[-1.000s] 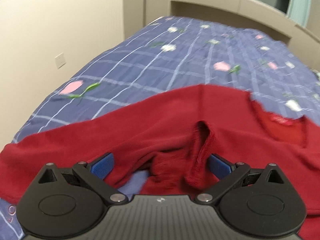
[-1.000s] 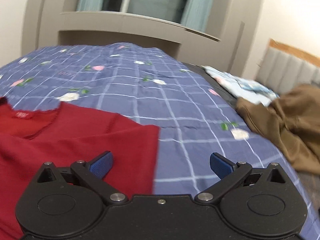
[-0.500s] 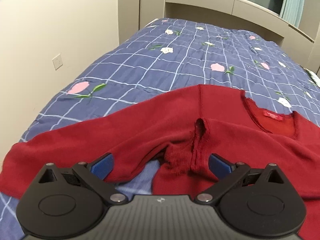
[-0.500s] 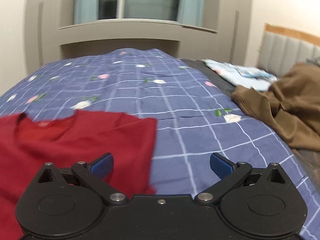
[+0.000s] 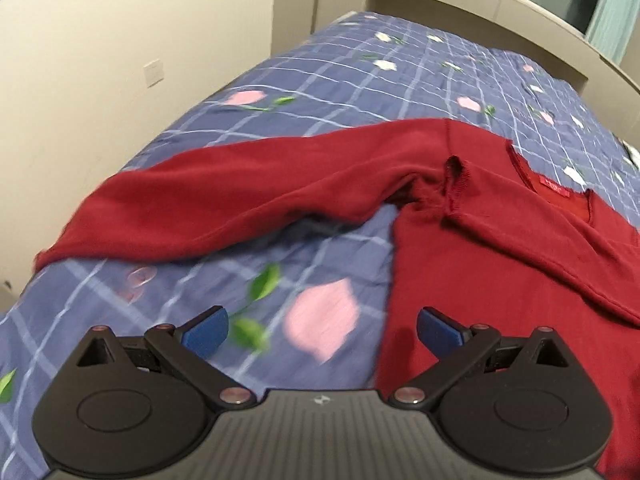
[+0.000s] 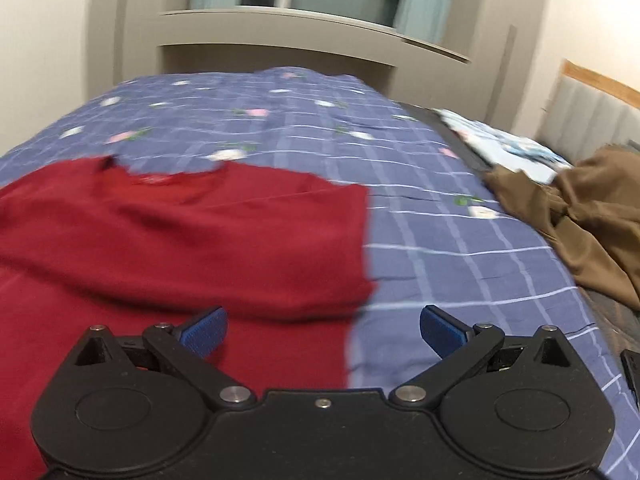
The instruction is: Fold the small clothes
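Sweater point(image 5: 500, 280) lies flat on the bed point(image 5: 320, 92) — one sleeve point(image 5: 224, 204) stretched sideways — with the left gripper point(image 5: 322, 326) and right gripper point(image 6: 323, 327) above it, both spread, empty.

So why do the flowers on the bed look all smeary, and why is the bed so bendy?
Left wrist view: the pink flower and leaves by the open left tongs are streaked by motion blur. Right wrist view: the red sweater has a smeared edge while the right tongs look sharp. In both views the fisheye lens bows the bedspread and darkens the corners.
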`<state>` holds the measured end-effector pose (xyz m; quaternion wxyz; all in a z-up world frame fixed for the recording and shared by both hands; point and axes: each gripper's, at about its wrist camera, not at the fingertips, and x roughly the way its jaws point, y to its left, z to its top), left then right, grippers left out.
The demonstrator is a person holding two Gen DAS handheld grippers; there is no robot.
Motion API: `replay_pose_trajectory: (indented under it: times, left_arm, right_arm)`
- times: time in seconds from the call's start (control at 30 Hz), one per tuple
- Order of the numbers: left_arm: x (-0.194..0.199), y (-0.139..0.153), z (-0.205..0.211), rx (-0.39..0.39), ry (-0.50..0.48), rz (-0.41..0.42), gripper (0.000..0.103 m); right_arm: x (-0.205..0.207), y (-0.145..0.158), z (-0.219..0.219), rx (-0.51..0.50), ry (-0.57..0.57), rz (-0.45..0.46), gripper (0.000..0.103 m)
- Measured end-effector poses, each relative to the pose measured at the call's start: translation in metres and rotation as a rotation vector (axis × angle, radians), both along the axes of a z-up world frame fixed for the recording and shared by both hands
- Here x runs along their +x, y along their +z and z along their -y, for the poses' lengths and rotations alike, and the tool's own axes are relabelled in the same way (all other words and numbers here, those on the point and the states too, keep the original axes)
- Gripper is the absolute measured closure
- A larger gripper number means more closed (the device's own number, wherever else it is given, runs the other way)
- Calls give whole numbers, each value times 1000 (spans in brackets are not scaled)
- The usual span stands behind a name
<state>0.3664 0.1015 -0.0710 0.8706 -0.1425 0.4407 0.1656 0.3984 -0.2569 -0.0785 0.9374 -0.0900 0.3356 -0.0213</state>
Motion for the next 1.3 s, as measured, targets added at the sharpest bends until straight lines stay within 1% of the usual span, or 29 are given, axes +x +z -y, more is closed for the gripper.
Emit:
replay_pose_trajectory:
  times: [0.07,0.17,0.3,0.47,0.53,0.63,0.7,0.83,0.87,0.9,0.97,1.07,1.13,1.2,1.23,1.27,1.3]
  left_arm:
    - [-16,5,-10,-11,20,11,0]
    - [-40,13,-29,-19,62,37,0]
    - [-76,25,-69,-32,172,79,0]
    - [-119,30,-126,-63,333,124,1]
    - [-136,29,-149,-69,393,133,0]
    - [-160,26,-180,-74,474,140,1]
    - [-175,22,-199,-78,527,145,1]
    - [-203,14,-230,-89,619,148,1]
    - [-209,12,-236,-91,638,146,1]
    - [-216,10,-242,-92,660,144,1]
    - [-227,6,-251,-96,693,140,1]
    - [-242,2,-264,-99,731,138,1]
    - [-251,1,-269,-96,753,139,1]
    - [-255,-2,-274,-97,772,140,1]
    - [-257,-3,-276,-99,779,140,1]
    - [-258,-4,-278,-103,785,140,1]
    - [-260,-5,-279,-108,790,141,1]
  right_arm:
    - [-18,1,-21,-9,58,5,1]
    - [-42,6,-59,-7,178,20,1]
    - [-60,16,-122,-41,381,62,1]
    - [-70,23,-223,-129,647,99,1]
    - [-74,25,-264,-140,767,116,1]
    - [-81,26,-329,-145,940,107,1]
    - [-88,25,-365,-169,1032,109,4]
    - [-99,20,-443,-214,1205,97,13]
    - [-101,18,-459,-221,1235,87,17]
    - [-103,16,-475,-232,1263,74,19]
    - [-109,8,-508,-283,1313,32,26]
    - [-118,-3,-546,-365,1359,-9,38]
    - [-118,-9,-554,-407,1366,-44,40]
    - [-115,-14,-570,-425,1367,-110,43]
    - [-113,-16,-575,-428,1367,-145,50]
    - [-113,-18,-579,-426,1366,-176,63]
    - [-111,-20,-582,-426,1363,-202,71]
